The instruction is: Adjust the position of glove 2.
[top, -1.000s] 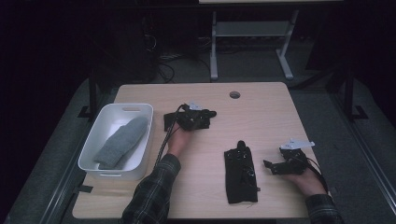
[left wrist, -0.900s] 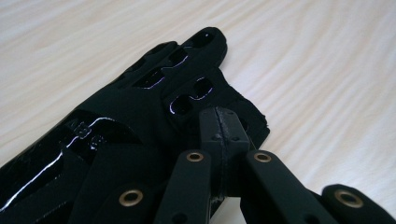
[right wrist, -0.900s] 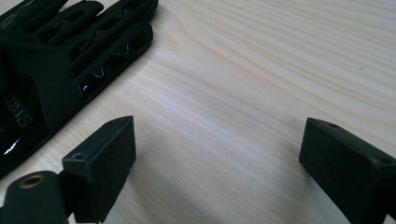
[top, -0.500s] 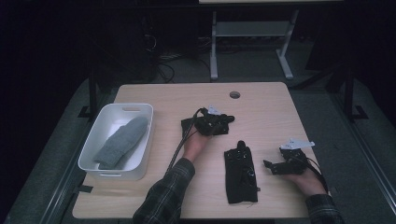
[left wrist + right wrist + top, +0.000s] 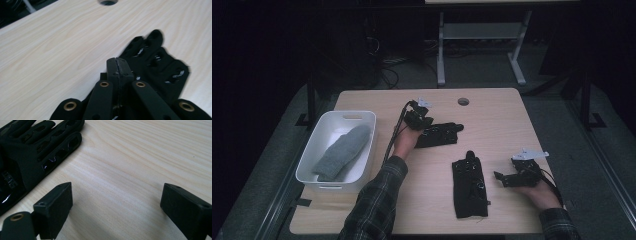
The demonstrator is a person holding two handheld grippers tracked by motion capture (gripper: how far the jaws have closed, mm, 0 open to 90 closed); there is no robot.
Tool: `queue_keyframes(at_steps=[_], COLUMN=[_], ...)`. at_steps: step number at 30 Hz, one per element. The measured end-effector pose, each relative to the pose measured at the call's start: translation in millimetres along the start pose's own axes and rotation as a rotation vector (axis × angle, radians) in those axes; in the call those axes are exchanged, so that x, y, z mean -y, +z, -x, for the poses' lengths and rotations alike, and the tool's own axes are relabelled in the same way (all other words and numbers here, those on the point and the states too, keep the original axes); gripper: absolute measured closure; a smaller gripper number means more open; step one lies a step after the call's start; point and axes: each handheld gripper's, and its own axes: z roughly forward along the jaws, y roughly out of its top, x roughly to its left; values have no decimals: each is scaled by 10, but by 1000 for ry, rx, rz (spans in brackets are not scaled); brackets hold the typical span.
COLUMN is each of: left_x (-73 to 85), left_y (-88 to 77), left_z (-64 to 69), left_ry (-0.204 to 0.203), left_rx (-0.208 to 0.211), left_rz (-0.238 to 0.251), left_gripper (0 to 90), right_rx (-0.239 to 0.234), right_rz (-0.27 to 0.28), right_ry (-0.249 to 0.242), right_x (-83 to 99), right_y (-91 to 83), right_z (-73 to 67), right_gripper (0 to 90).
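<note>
- Left gripper (image 5: 424, 126): jaws clenched together, pinching the cuff end of a black glove (image 5: 439, 135); in the left gripper view the two pads meet with no gap above the dark fabric.
- Held black glove (image 5: 155, 62): lies on the worktop (image 5: 502, 120) just right of the left gripper, its fingers pointing away from the gripper toward the right of the high view.
- Left hand (image 5: 404, 145): reaches in from the bottom of the high view in a plaid sleeve (image 5: 372, 205); a cable (image 5: 394, 130) trails from the gripper.
- Right gripper (image 5: 512, 179): released, jaws standing wide apart over bare wood in the right gripper view, grasping nothing.
- Second black glove (image 5: 469, 187): lies flat on the worktop just left of the right gripper, fingers pointing toward the far edge, well apart from the held glove.
- White bin (image 5: 319, 150): at the worktop's left edge, containing a grey sock (image 5: 342, 152).
- Cable hole (image 5: 463, 101): near the far edge of the worktop.
</note>
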Motion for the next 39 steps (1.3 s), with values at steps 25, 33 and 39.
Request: queue_keyframes(at_steps=[25,33,39], left_x=[390,586,713], left_y=[-74,-288,-420], left_z=[131,307,375], left_ry=[-3,2,-8], left_rx=[28,59,104], left_rz=[-161,-150,-144], left_gripper=[895,895,895], right_rx=[-1,-2,-2], right_rz=[-1,-1,-1], right_ry=[0,1,1], right_x=[-2,-5,-5], right_y=[3,5,5], right_z=[0,-1,-1], right_gripper=[105,104,104])
